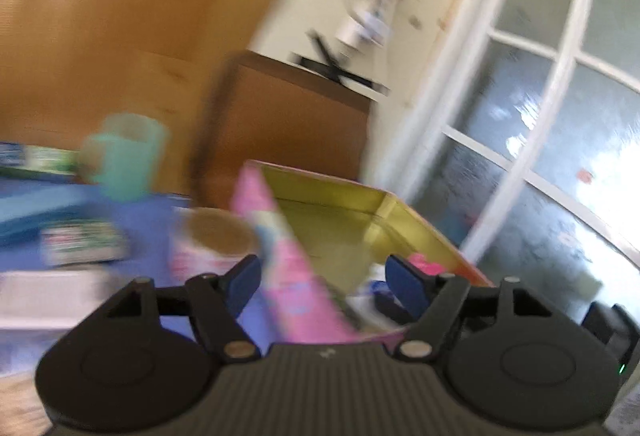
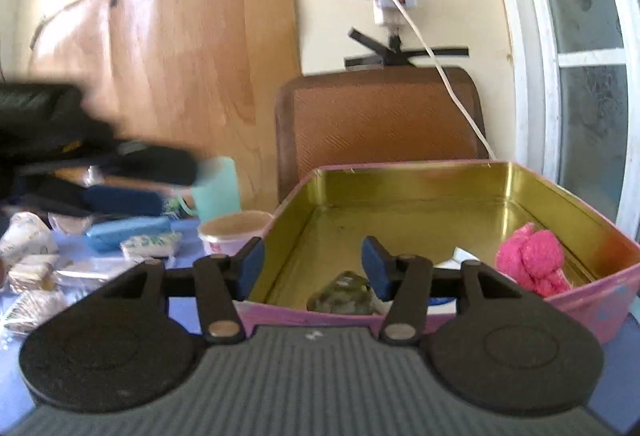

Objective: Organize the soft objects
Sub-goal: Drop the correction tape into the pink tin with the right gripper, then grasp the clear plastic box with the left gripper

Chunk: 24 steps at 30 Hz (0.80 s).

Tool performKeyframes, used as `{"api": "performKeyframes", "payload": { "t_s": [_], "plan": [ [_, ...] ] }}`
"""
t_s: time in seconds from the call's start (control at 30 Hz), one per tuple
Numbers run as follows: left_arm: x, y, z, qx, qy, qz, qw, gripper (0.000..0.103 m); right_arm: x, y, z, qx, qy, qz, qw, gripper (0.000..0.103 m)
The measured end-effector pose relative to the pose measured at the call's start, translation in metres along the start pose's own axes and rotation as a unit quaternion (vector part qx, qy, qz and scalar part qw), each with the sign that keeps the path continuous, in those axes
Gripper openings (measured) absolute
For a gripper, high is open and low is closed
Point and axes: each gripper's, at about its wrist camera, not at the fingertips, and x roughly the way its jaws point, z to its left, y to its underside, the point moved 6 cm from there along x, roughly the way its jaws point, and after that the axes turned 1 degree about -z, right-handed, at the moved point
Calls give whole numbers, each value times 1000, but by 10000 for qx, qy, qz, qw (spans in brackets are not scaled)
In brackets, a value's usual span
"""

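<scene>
Two wrist cameras look over a blue tabletop toward a pink tin with a gold inside, set near a window.

Right view: the right tongs stand open with nothing between the blue pads. Their left pad is outside the tin's left wall and the right pad is over the tin's floor. Inside the tin, a fuzzy pink ball lies against the right wall. A greenish lump sits at the near wall, just below the right pad, and something white lies between the two.

Left of the tin on the tabletop are a small tub, a green cup, a blue case and several clear-wrapped packets. A dark blurred shape at far left may be the other device; I cannot tell. A brown chair back stands behind the tin.

Left view, heavily blurred: the left tongs are open and empty, straddling the tin's near corner. The pink ball shows inside, by the right pad. The tub and cup lie to the left.
</scene>
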Motion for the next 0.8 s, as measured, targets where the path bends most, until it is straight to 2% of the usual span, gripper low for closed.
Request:
{"api": "performKeyframes", "payload": {
  "t_s": [0.07,0.17,0.23,0.33,0.43,0.53,0.6,0.7,0.77,0.8],
  "plan": [
    [-29,7,31,-202,-348,-93,9991,71,5,-4,17,-68,-352,-4,9994,56],
    [-67,21,73,-561,-875,-203,9944,71,19,-3,54,-223,-985,241,9946,56],
    [-91,32,98,-853,-1118,-316,9896,71,34,3,82,-233,-1437,610,9875,56],
    [-113,44,126,-1155,-1285,-398,9842,71,68,11,117,-28,-1882,1164,9752,56],
    [-126,52,145,-1372,-1314,-416,9809,71,108,12,137,234,-2047,1569,9659,57],
    [-135,56,160,-1523,-1274,-467,9790,71,143,21,152,401,-1986,2001,9586,58],
    [-140,59,168,-1600,-1241,-504,9780,71,160,28,150,749,-1876,2362,9505,58],
    [-141,57,170,-1636,-1145,-564,9782,72,169,38,148,1266,-1902,2673,9361,57],
    [-137,57,170,-1658,-1100,-561,9784,72,173,43,150,1356,-1896,2816,9308,51],
    [-136,57,171,-1668,-1084,-548,9785,72,171,43,150,1451,-1895,2815,9294,40]
  ]
}}
